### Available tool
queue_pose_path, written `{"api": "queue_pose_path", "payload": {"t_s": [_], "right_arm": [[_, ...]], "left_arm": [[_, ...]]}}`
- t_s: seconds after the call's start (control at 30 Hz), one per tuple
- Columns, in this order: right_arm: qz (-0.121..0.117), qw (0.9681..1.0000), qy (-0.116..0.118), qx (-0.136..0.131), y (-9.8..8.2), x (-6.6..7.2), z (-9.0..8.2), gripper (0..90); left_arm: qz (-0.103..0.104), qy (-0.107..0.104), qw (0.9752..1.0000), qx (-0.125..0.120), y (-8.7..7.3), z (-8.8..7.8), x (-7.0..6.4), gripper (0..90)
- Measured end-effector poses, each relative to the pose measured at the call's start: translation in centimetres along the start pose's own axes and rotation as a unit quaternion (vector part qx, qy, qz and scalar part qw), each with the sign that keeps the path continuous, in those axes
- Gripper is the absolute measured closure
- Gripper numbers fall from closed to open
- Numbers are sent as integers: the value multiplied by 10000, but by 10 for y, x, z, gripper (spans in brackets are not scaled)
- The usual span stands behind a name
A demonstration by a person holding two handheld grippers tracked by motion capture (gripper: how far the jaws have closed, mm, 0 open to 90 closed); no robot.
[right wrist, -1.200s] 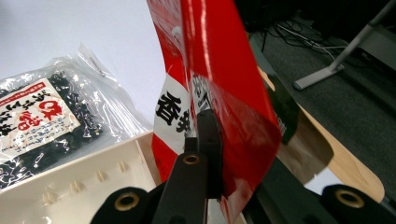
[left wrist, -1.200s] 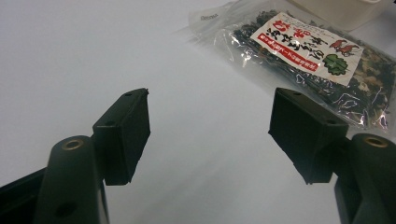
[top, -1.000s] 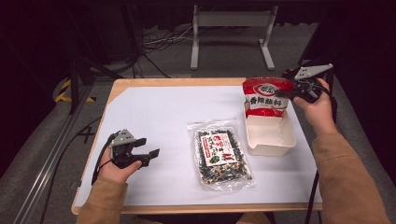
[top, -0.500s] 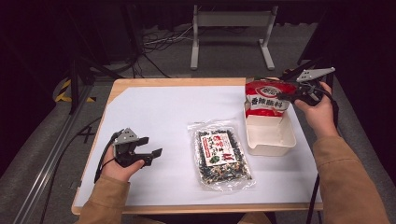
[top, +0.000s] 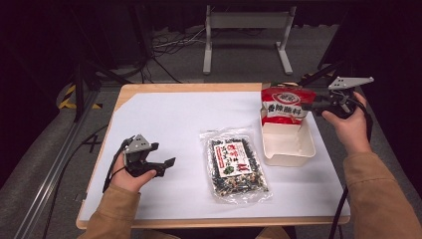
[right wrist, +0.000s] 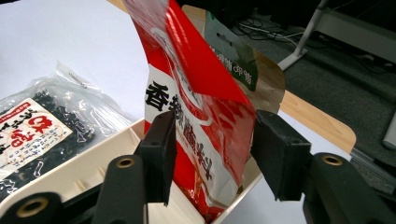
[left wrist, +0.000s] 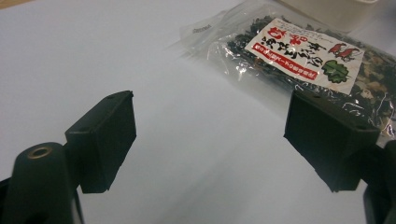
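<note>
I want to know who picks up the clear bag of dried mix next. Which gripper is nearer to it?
Left. The left gripper sits open just beside the clear bag. The right gripper is farther off, its jaws just opened around the red pouch standing in the tray.

a red pouch (top: 287, 104) with a white band of black characters stands in a cream tray (top: 288, 148), beside a clear bag (top: 235, 165) of dark bits with a red-and-white label.

We note a wooden table (top: 149, 89) under a white sheet (top: 169, 124); on it lie a clear packet (top: 234, 164) (flat) and a cream tray (top: 288, 147).
</note>
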State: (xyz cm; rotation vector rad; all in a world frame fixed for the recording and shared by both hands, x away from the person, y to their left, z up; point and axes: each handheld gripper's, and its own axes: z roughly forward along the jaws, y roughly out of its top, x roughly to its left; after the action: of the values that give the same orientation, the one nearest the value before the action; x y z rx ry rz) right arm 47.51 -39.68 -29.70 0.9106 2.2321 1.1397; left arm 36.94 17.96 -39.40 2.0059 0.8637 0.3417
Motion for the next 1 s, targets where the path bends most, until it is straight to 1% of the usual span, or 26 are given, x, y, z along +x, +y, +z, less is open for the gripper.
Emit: {"api": "queue_pose_path", "payload": {"t_s": [0.07, 0.1, 0.17, 0.2, 0.23, 0.27, 0.3, 0.33, 0.4, 0.43, 0.47, 0.5, 0.57, 0.63, 0.7, 0.73, 0.77, 0.87, 0.97, 1.0], "right_arm": [[-71, 9999, -63, 36, -1, 3, -4, 482], [-96, 9999, -82, 57, -1, 5, -6, 474], [-109, 9999, -97, 78, -2, 7, -8, 468], [-115, 9998, -145, 109, -3, 10, -11, 464], [-93, 9997, -188, 111, -3, 13, -15, 460], [-73, 9998, -194, 83, -4, 15, -17, 456], [-31, 9997, -224, 39, -5, 18, -21, 455], [-30, 9997, -251, 20, -6, 21, -23, 457], [-62, 9997, -239, -38, -8, 30, -29, 457], [-81, 9996, -275, -46, -8, 35, -32, 456], [-72, 9995, -288, -64, -9, 39, -34, 455], [-72, 9995, -288, -64, -9, 39, -34, 455], [-35, 9996, -217, -186, -9, 49, -39, 453], [19, 9996, -120, -238, -12, 57, -42, 465], [83, 9993, -8, -370, -15, 64, -44, 471], [101, 9991, 13, -406, -17, 66, -45, 474], [130, 9986, 95, -506, -19, 71, -47, 478], [101, 9979, 141, -616, -24, 81, -49, 479], [105, 9970, 311, -698, -29, 92, -49, 470], [89, 9966, 361, -738, -29, 95, -49, 468]], "left_arm": [[-3, -21, 10000, -25, 2, 1, -1, 169], [43, -30, 10000, -15, 3, 1, -1, 168], [25, -32, 10000, -25, 4, 1, -1, 168], [59, -65, 10000, -14, 5, 2, 0, 167], [50, -75, 10000, -21, 5, 2, -1, 167], [15, -79, 10000, -29, 6, 2, -1, 167], [40, -78, 10000, -17, 6, 3, -1, 166], [53, -105, 9999, -10, 7, 3, -1, 167], [73, -106, 9999, -10, 8, 4, -1, 167], [94, -105, 9999, 2, 8, 4, -1, 166], [43, -131, 9999, -4, 9, 5, -2, 166], [43, -131, 9999, -4, 9, 5, -2, 166], [102, -147, 9998, -14, 10, 5, -2, 166], [83, -178, 9998, -41, 11, 5, -3, 160], [79, -243, 9997, -40, 11, 5, -3, 155], [96, -238, 9997, -42, 12, 5, -3, 152], [99, -236, 9997, -37, 12, 5, -3, 149], [110, -241, 9996, 13, 12, 4, -3, 150], [124, -274, 9995, 27, 12, 4, -3, 151], [83, -317, 9995, 23, 12, 3, -3, 153]]}}
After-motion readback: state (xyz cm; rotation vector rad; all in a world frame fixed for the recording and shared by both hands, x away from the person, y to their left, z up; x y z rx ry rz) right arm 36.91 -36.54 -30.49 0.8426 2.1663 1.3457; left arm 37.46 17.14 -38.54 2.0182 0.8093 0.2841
